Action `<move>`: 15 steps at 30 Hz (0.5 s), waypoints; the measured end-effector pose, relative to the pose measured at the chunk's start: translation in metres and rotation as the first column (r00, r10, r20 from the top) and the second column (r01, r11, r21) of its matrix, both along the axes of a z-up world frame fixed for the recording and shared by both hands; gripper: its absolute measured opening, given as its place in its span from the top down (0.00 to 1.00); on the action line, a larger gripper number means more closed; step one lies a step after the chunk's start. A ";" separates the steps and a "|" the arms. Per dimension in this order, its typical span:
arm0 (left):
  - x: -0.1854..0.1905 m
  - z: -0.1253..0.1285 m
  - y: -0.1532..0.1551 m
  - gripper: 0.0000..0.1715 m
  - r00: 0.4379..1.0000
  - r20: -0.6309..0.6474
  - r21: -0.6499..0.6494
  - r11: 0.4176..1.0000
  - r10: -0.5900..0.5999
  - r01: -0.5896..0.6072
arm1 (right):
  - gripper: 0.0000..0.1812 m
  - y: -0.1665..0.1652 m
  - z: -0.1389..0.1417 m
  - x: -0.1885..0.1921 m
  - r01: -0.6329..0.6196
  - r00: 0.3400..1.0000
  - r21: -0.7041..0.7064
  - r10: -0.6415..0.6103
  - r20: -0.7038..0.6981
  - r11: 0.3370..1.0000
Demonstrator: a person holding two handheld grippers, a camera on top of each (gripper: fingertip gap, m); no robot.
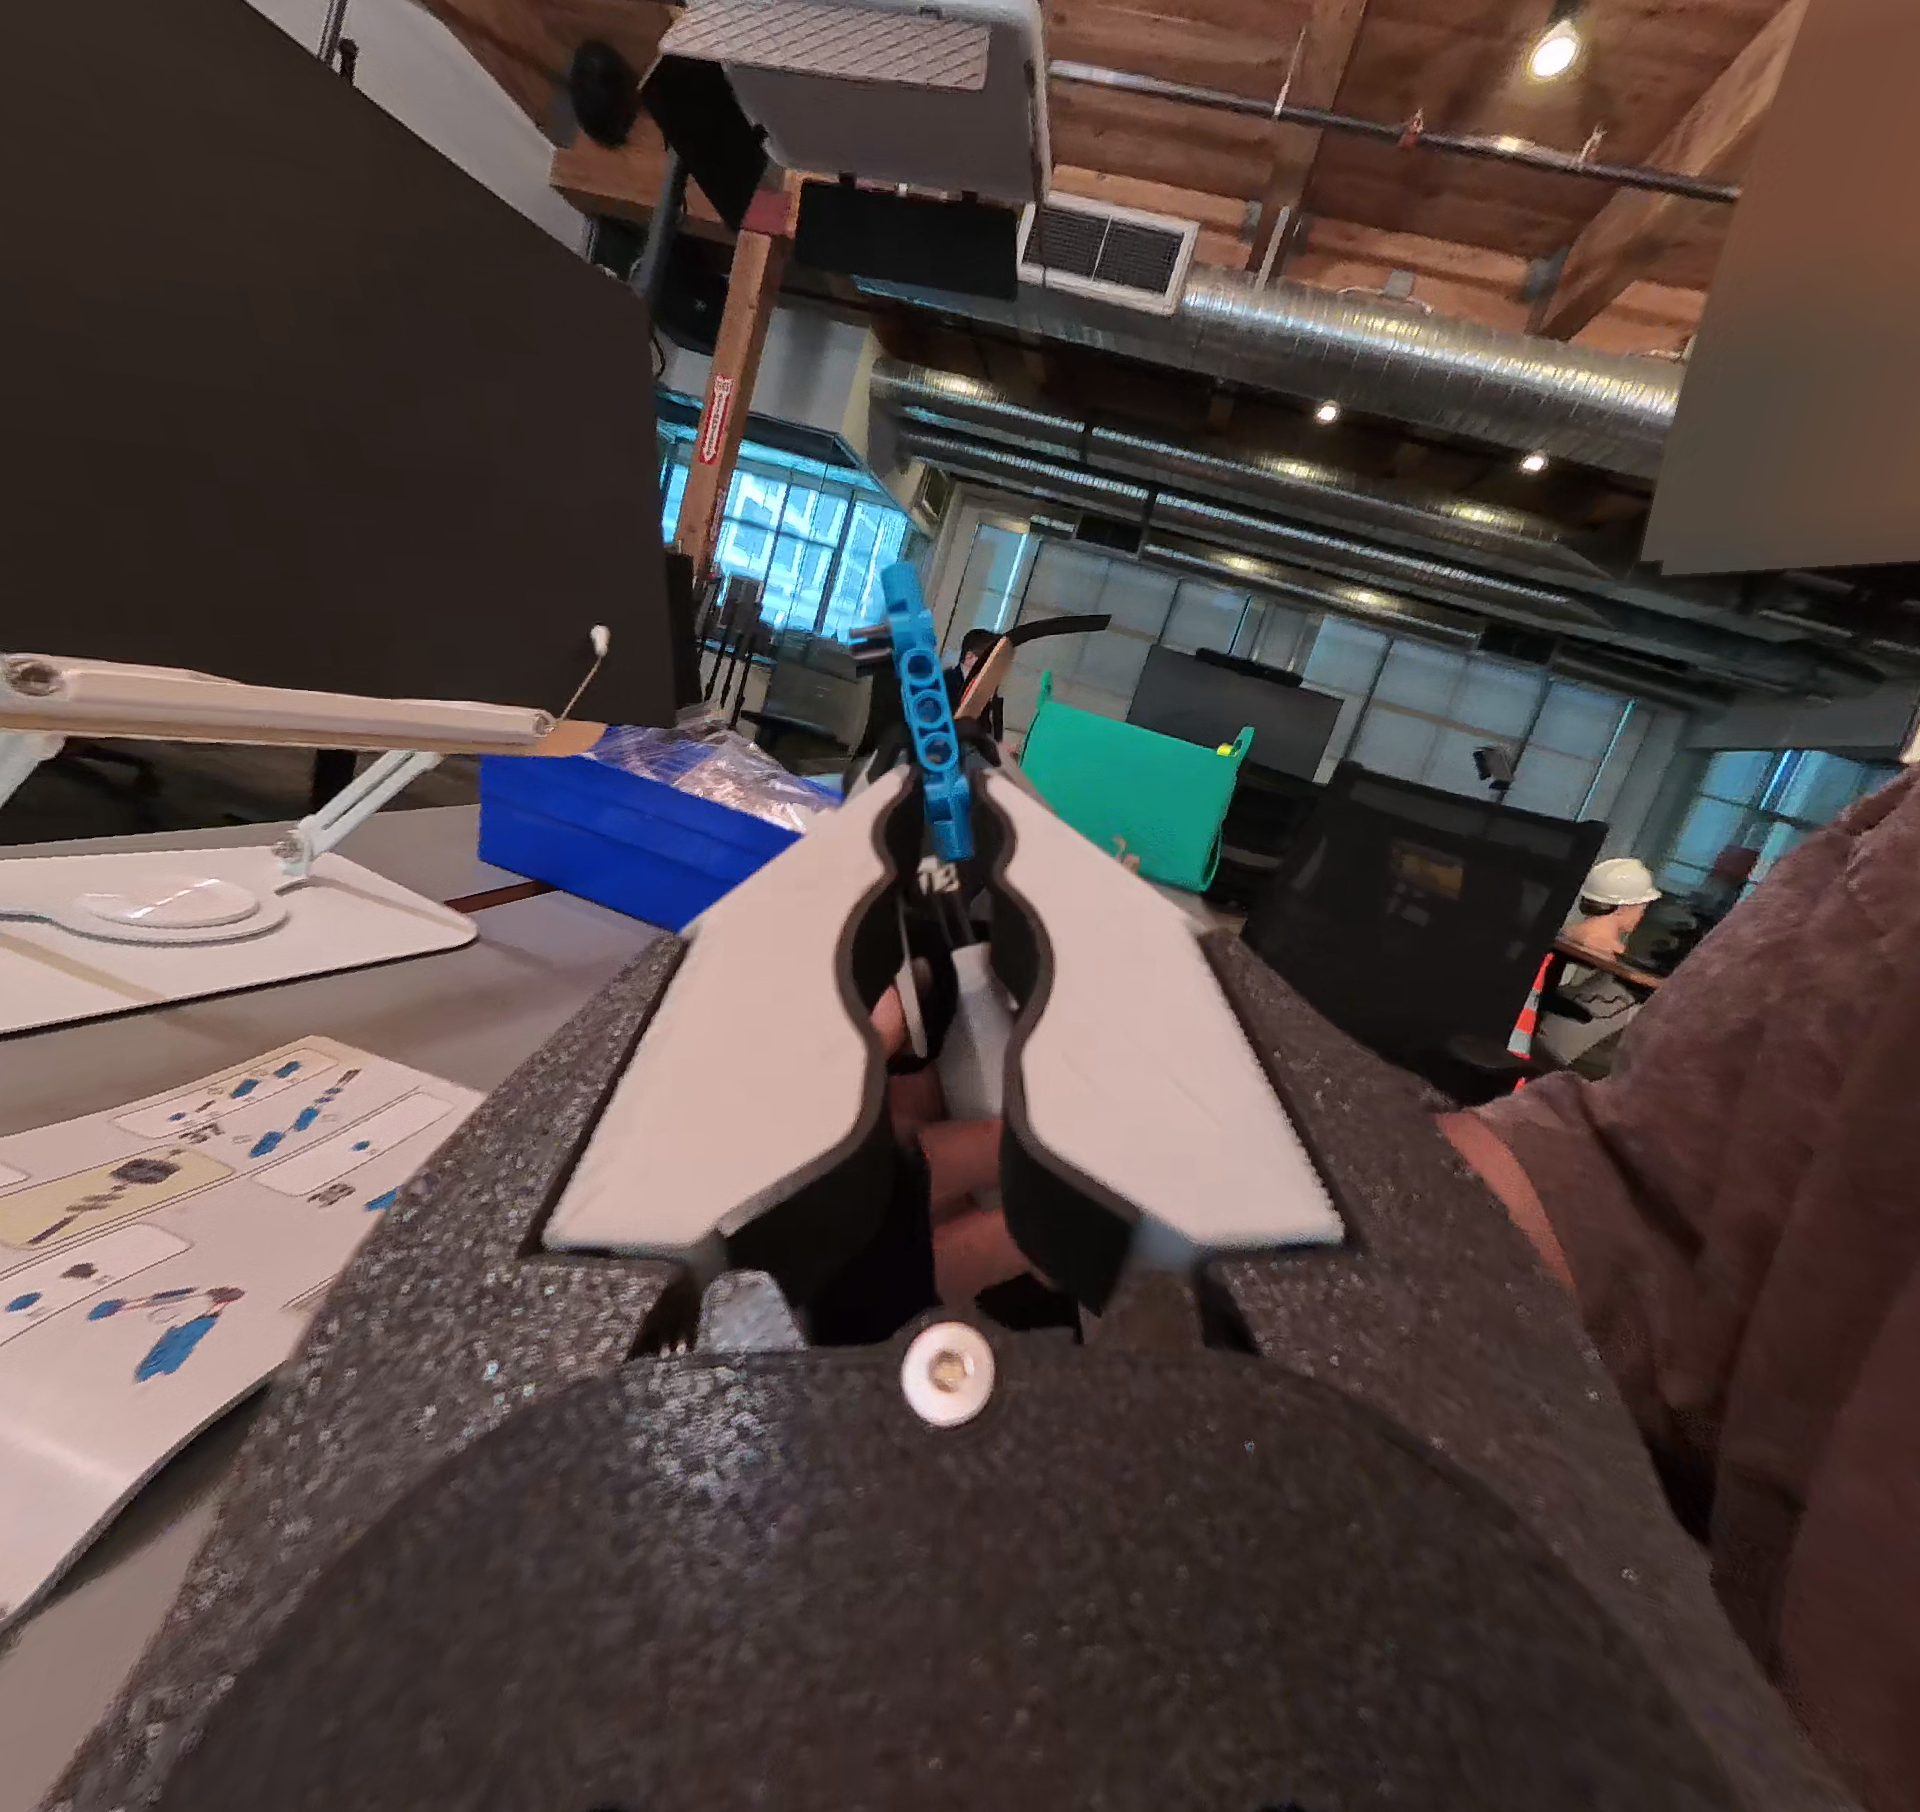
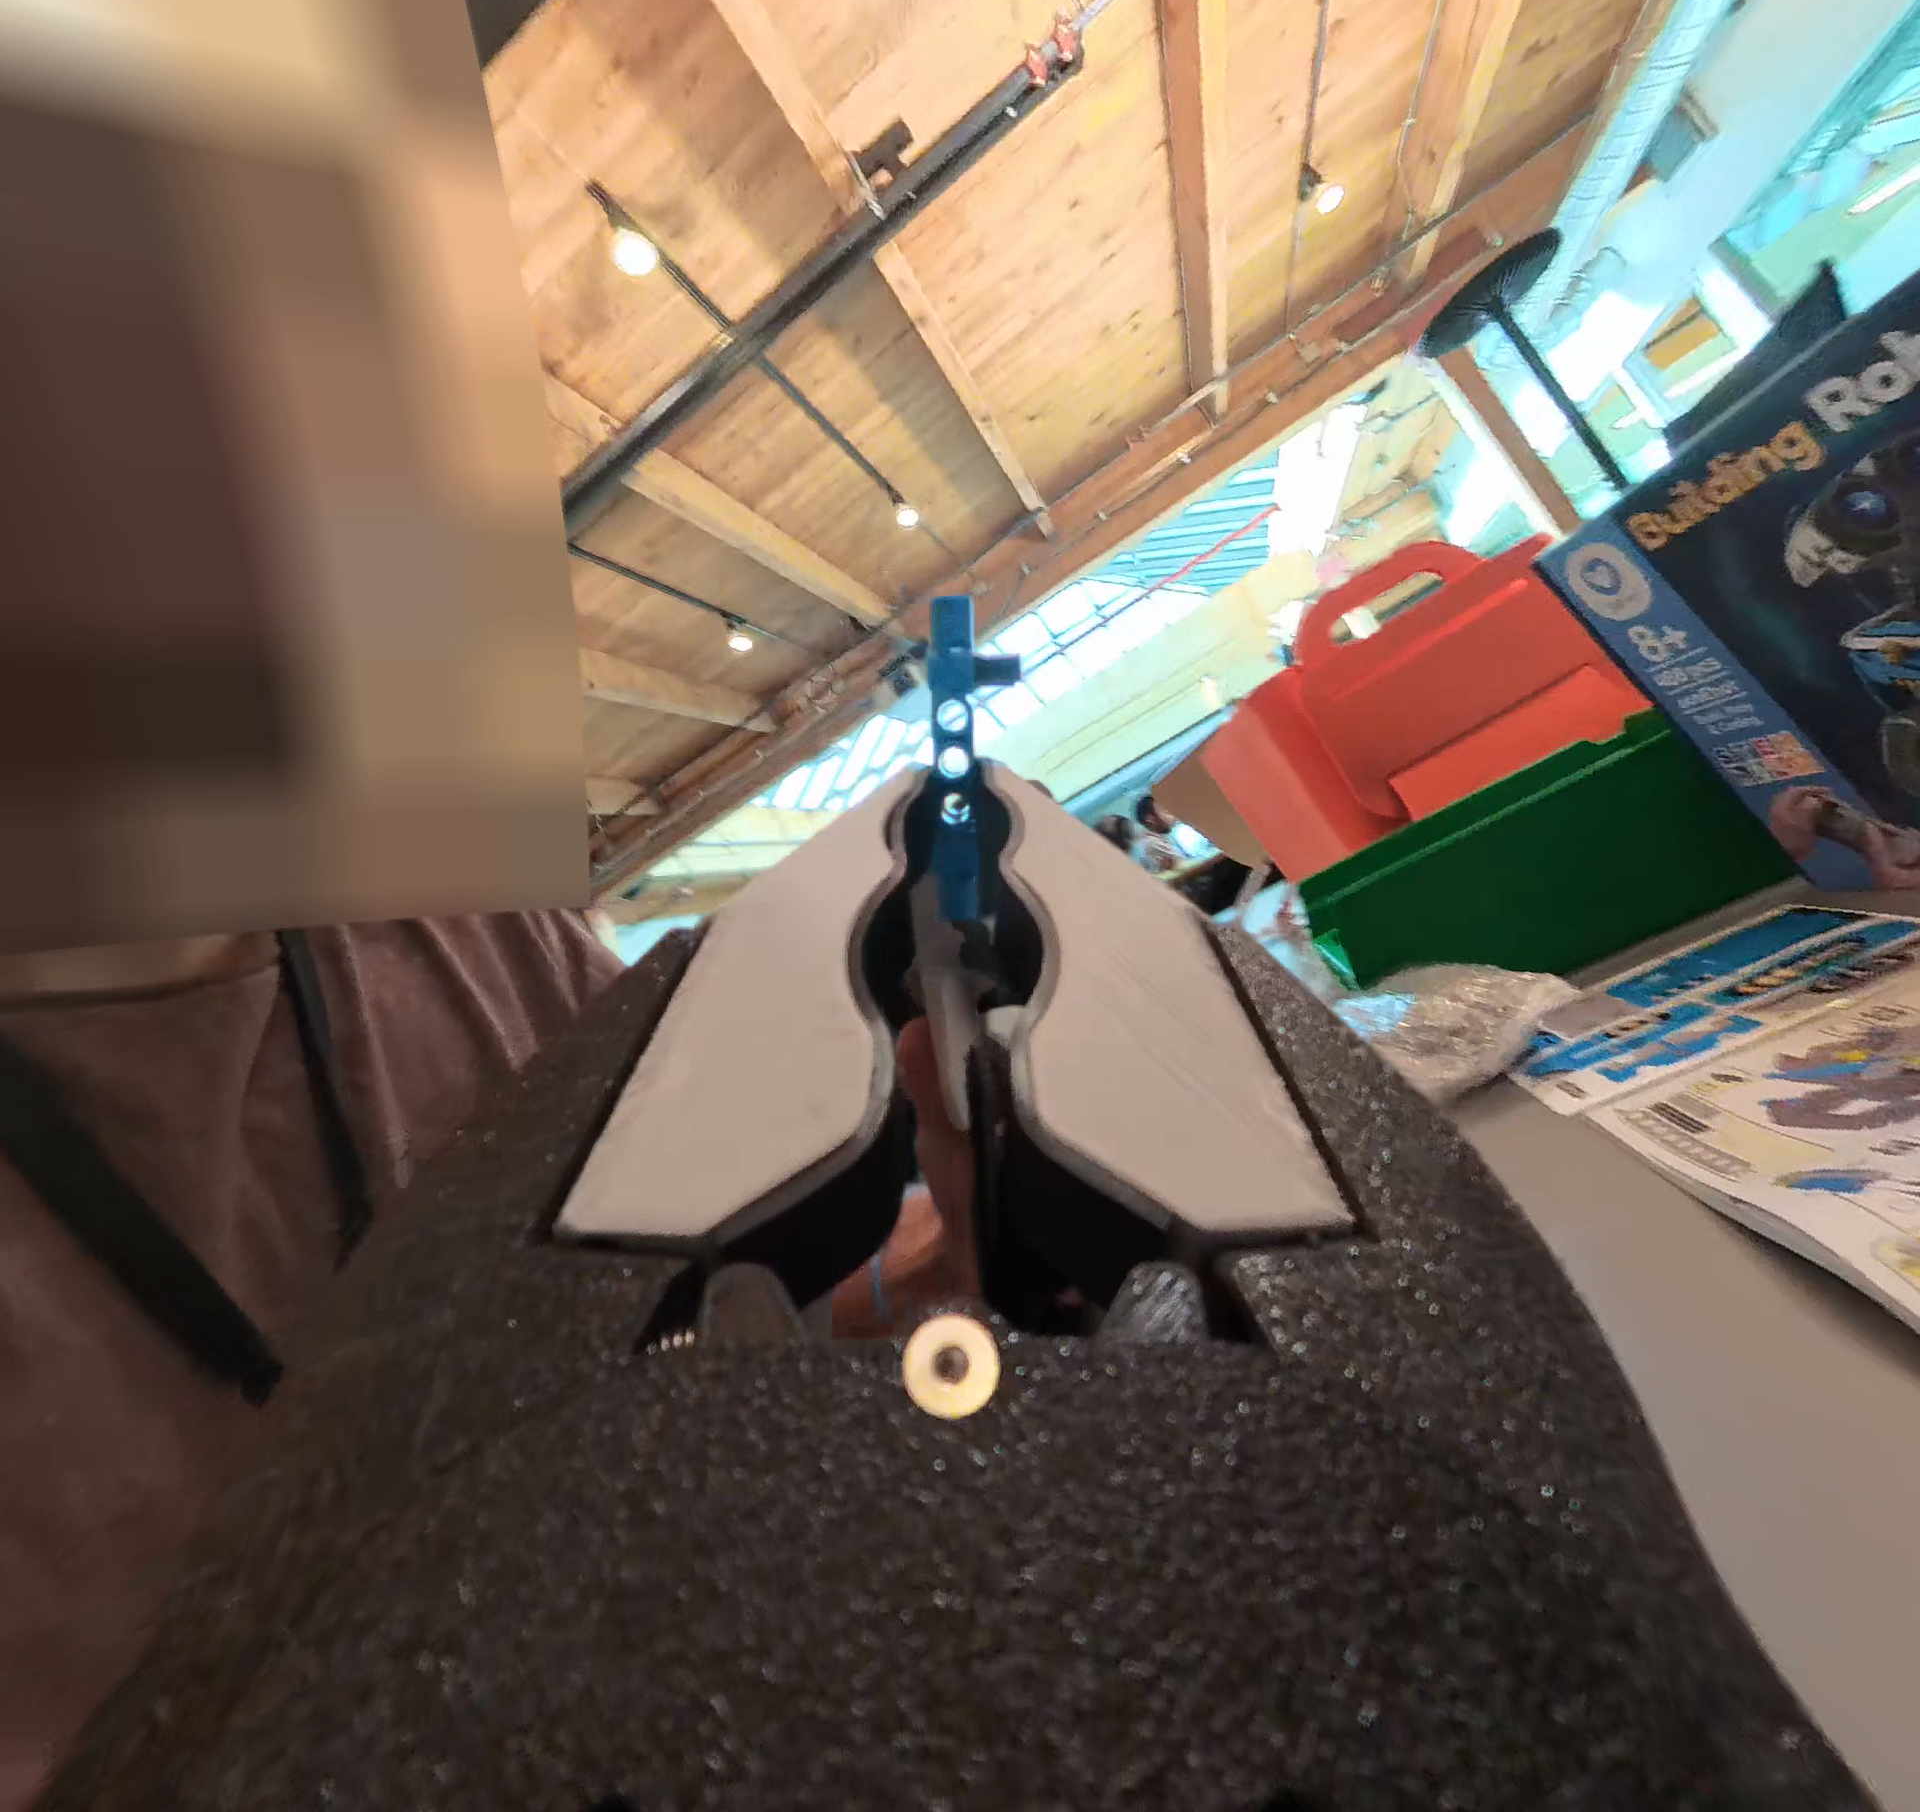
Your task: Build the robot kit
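Note:
My left gripper (image 1: 940, 786) is shut on a light blue beam with holes (image 1: 928, 713), which stands up out of the fingertips in mid-air. A short dark pin (image 1: 868, 632) sticks out near the beam's top. My right gripper (image 2: 954, 780) is shut on a blue beam with holes (image 2: 952, 682), held upright against the ceiling, with a black pin (image 2: 997, 666) near its top. Through the gap between each gripper's fingers I see a hand and a pale part behind. I cannot tell whether both grip the same piece.
A blue bin (image 1: 623, 817) with plastic bags, a white stand base (image 1: 208, 921) and an instruction sheet (image 1: 156, 1222) lie on the grey table at left. At right stand a green bin (image 2: 1538, 879), an orange case (image 2: 1434, 713), a kit box (image 2: 1766, 619) and a booklet (image 2: 1766, 1087). A sleeve (image 1: 1766, 1139) is close. My two grippers' fingertips are within a few centimetres of each other.

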State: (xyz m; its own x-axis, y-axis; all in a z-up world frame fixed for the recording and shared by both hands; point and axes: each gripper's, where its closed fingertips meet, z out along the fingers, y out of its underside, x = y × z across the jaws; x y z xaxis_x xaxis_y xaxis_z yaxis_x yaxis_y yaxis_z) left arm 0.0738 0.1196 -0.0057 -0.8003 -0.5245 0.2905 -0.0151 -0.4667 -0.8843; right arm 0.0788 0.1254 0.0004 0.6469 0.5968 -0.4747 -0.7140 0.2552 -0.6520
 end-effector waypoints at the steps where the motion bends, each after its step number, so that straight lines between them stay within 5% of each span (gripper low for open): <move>1: 0.002 -0.003 0.002 0.96 1.000 -0.020 0.029 1.000 -0.002 0.003 | 0.96 0.002 -0.003 0.002 0.029 0.999 -0.037 -0.028 0.030 0.999; 7: 0.001 -0.039 0.003 0.96 0.981 -0.167 0.280 0.950 -0.096 0.140 | 0.84 -0.014 -0.016 0.026 0.255 0.929 -0.181 -0.189 0.318 0.950; 11: -0.010 -0.061 -0.008 0.96 0.960 -0.227 0.399 0.884 -0.163 0.245 | 0.89 -0.023 -0.040 0.010 0.333 0.772 -0.275 -0.093 0.629 0.902; 15: -0.014 -0.074 -0.014 0.96 0.949 -0.264 0.453 0.846 -0.175 0.282 | 0.95 -0.027 -0.059 0.000 0.361 0.686 -0.345 0.004 0.727 0.866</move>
State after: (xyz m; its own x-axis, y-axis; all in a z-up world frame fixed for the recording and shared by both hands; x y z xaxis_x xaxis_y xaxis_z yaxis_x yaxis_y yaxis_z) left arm 0.0593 0.1054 -0.0797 -0.8652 -0.4501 0.2208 -0.2732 0.0540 -0.9604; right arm 0.0789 0.0988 -0.0587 0.9592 0.2822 -0.0170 0.0140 -0.1075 -0.9941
